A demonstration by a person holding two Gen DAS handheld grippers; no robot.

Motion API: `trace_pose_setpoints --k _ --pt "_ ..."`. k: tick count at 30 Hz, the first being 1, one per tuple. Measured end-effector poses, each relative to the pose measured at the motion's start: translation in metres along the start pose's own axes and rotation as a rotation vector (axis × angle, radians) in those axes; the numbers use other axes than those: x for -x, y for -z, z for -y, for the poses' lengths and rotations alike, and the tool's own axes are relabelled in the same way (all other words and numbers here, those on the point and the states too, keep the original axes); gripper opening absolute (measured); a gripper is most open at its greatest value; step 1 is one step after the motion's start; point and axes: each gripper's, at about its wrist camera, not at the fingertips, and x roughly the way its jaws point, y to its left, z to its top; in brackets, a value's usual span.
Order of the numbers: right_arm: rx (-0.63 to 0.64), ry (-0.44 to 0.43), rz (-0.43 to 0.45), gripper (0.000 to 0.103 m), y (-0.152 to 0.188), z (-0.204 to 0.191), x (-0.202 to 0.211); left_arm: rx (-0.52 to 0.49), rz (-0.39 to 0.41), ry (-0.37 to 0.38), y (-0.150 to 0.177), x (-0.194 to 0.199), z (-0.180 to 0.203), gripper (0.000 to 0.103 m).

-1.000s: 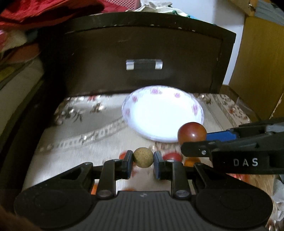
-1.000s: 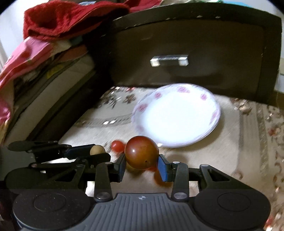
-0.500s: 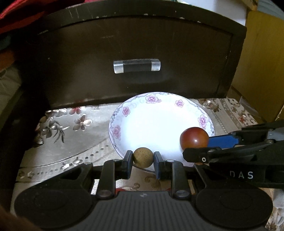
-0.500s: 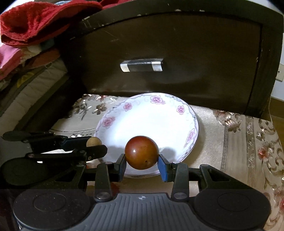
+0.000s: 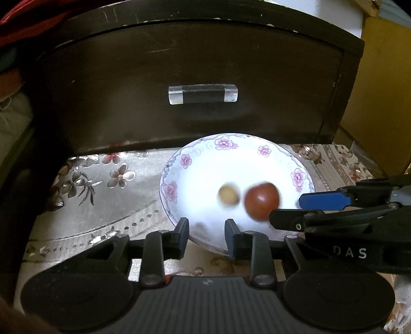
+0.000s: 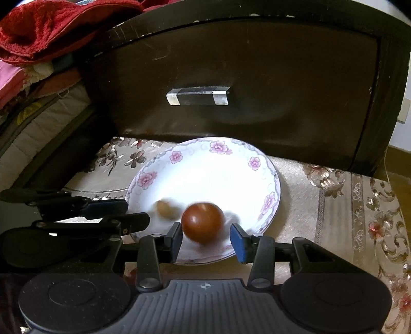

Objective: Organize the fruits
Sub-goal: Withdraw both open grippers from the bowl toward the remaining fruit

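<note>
A white plate with pink flowers [image 5: 185, 160] [image 6: 253, 163] sits on the patterned cloth before the dark drawer. A small tan fruit [image 5: 228, 195] [image 6: 165, 209] and a larger red-brown fruit [image 5: 261, 201] [image 6: 203, 222] lie blurred in the plate, side by side. My left gripper [image 5: 206, 237] is open and empty at the plate's near rim; it also shows in the right wrist view [image 6: 131, 213]. My right gripper [image 6: 206, 237] is open, its jaws apart on either side of the red-brown fruit; it also shows in the left wrist view [image 5: 285, 210].
A dark drawer front [image 5: 200, 64] with a silver-ended handle [image 5: 203, 93] stands close behind the plate. Red and pink cloth [image 6: 51, 23] is piled at the left. A yellow wooden panel [image 5: 382, 97] stands at the right.
Both grippers have opened. The tan fruit has left the left gripper and the red-brown fruit has left the right one; both now lie in the plate, blurred by motion.
</note>
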Motion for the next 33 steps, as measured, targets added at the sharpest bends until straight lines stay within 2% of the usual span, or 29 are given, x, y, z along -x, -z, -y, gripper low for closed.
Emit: trace_pose_setpoints --k 14,33 --pt "-0.005 0.008 0.043 0.04 -0.001 -0.009 0.021 0.009 0.024 0.004 0.0 0.023 0.002 0.036" --pt "0.074 0.043 0.09 0.042 0.012 -0.034 0.048 0.003 0.033 -0.002 0.015 0.055 0.003 0.037"
